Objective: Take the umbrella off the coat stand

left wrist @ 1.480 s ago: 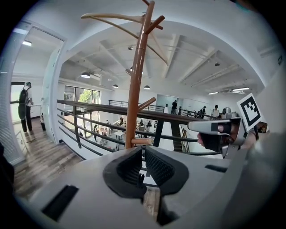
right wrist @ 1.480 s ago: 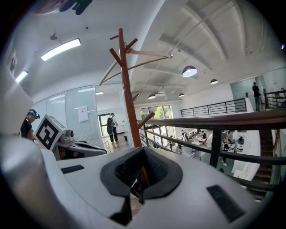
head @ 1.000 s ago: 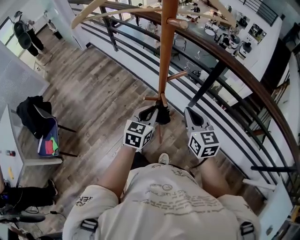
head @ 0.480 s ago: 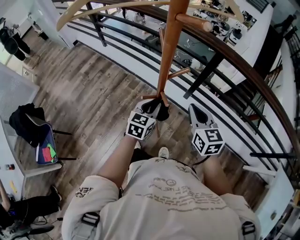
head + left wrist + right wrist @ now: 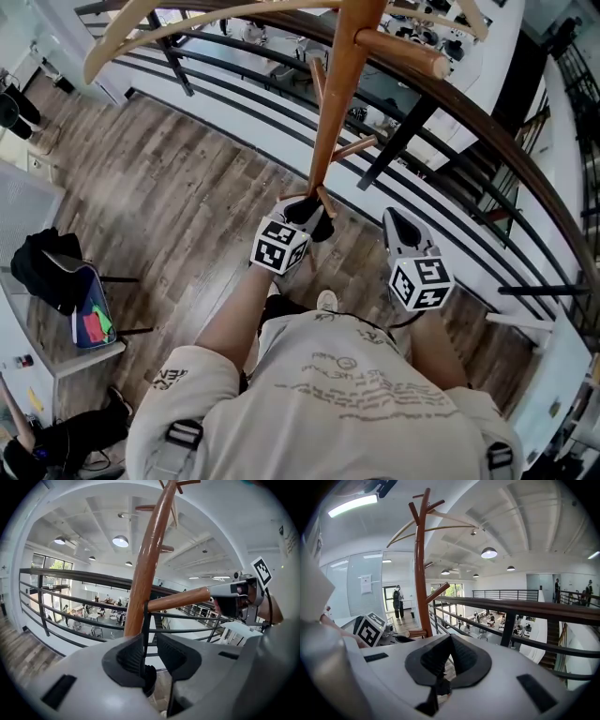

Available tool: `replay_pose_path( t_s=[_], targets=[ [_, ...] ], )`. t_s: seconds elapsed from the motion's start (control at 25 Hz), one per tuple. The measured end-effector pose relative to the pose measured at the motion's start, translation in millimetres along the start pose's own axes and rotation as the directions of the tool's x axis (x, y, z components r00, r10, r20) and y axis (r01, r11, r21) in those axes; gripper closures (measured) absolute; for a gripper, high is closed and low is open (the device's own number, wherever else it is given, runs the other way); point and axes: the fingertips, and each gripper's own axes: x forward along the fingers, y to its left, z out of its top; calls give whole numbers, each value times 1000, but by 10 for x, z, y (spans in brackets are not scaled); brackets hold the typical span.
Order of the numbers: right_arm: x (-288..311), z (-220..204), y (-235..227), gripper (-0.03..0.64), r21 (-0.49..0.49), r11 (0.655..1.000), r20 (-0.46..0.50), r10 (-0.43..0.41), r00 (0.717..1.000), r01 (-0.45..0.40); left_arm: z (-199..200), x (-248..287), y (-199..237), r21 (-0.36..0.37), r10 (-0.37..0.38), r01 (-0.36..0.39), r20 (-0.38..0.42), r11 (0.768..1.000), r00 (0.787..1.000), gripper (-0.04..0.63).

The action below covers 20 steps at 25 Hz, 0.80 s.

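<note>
The wooden coat stand [image 5: 328, 122] rises just ahead of me by the railing. A small black folded umbrella [image 5: 317, 223] hangs low on it. In the left gripper view its thin black strap [image 5: 146, 620] is looped over a wooden peg [image 5: 180, 599] and runs down between the jaws. My left gripper [image 5: 302, 214] is at the umbrella, its jaws drawn in close around the strap with the umbrella's black end between them. My right gripper [image 5: 394, 217] is held to the right of the pole [image 5: 423, 573], shut and empty, touching nothing.
A dark curved handrail with black bars [image 5: 487, 131] runs right behind the stand, with a lower floor beyond it. A chair with a black bag [image 5: 47, 267] stands at the left. Curved upper arms of the stand [image 5: 187, 23] spread overhead.
The head camera has drifted forward and left, so the chair slid toward the frame's edge. Both grippers keep the same places by the stand; the left stays at the umbrella.
</note>
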Motion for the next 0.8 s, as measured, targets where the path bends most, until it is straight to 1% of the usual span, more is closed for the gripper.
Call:
replay_pose_path(
  t_s=[0.12, 0.28, 0.32, 0.4, 0.6, 0.72, 0.8],
  targets=[
    [21, 8, 28, 614, 16, 1000, -6, -6, 1000, 6, 23, 37, 1, -2, -18, 18, 0, 1000, 1000, 525],
    [67, 38, 74, 614, 13, 1000, -5, -8, 1000, 8, 53, 82, 54, 2, -16, 16, -5, 1000, 1000, 526],
    [75, 44, 78, 614, 11, 1000, -5, -8, 1000, 8, 61, 89, 69, 9, -9, 9, -9, 1000, 1000, 527],
    [80, 49, 76, 614, 10, 1000, -5, -10, 1000, 10, 66, 90, 95, 24, 5, -4, -16, 1000, 1000, 583],
    [63, 35, 52, 614, 9, 1000, -2, -7, 1000, 7, 43, 49, 61, 63, 8, -6, -27, 998, 1000, 588],
    [61, 37, 28, 614, 8, 1000, 1, 3, 1000, -3, 45, 10, 0, 105, 21, -19, -21, 994, 1000, 589],
    [73, 54, 10, 614, 7, 1000, 3, 13, 1000, -13, 66, -13, -18, 115, 37, -35, -12, 993, 999, 589]
  ],
)
